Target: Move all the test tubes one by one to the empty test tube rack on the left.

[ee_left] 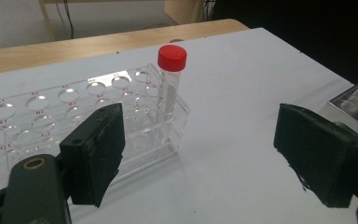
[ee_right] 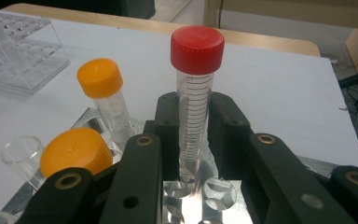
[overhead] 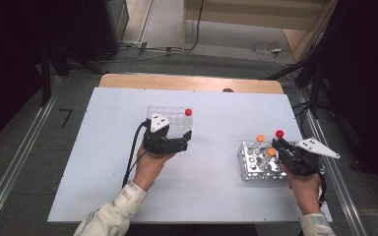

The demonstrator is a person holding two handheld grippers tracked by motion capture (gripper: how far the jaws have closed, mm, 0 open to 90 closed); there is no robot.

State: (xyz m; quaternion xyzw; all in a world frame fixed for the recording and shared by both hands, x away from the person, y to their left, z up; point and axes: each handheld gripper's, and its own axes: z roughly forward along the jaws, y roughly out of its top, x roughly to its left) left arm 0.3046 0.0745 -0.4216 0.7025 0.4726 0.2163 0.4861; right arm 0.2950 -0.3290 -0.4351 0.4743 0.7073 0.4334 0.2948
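White table [overhead: 103,147] sitting on grey floor with cables trailing behind, right gripper [ee_right: 196,128] clenching on the upright red-capped tube [ee_right: 195,100] standing in the metal rack [overhead: 248,169], left gripper [ee_left: 198,149] resting released beside the clear rack [ee_left: 42,121], its jaws gaping wide.

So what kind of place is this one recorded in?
Probably a lab-style recording room: capped sample tubes stand in a metal rack and a clear rack on a white table, with cables lying on the floor behind.
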